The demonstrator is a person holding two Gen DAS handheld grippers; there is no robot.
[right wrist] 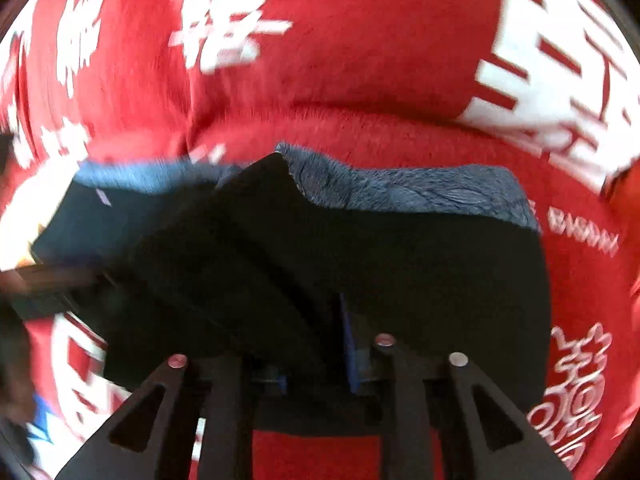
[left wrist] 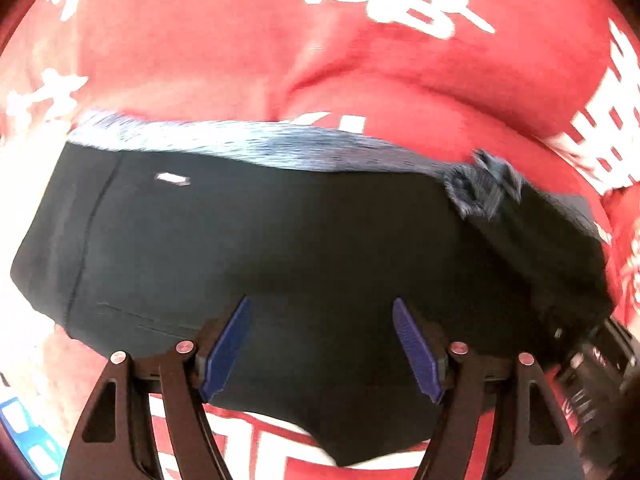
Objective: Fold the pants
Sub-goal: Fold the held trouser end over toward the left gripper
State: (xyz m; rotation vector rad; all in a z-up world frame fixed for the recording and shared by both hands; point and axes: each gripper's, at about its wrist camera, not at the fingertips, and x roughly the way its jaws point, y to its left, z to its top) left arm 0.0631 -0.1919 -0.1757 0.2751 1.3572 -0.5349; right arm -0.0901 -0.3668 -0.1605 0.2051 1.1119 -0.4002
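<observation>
Fingers first: the left gripper point(left wrist: 322, 346) stands spread wide above the black pants point(left wrist: 280, 240), nothing between its blue pads; the right gripper point(right wrist: 316, 364) has black cloth bunched in its narrow gap, though whether its pads press on it I cannot tell. Pants lie folded on the red printed blanket point(left wrist: 200, 40), fleecy blue lining point(left wrist: 240, 142) showing at the far edge. Risk, largest first — a loosening right grip could drop the raised fold askew; then a dragged layer. Right view alone shows that raised flap; left view shows a small white label point(left wrist: 173, 179).
</observation>
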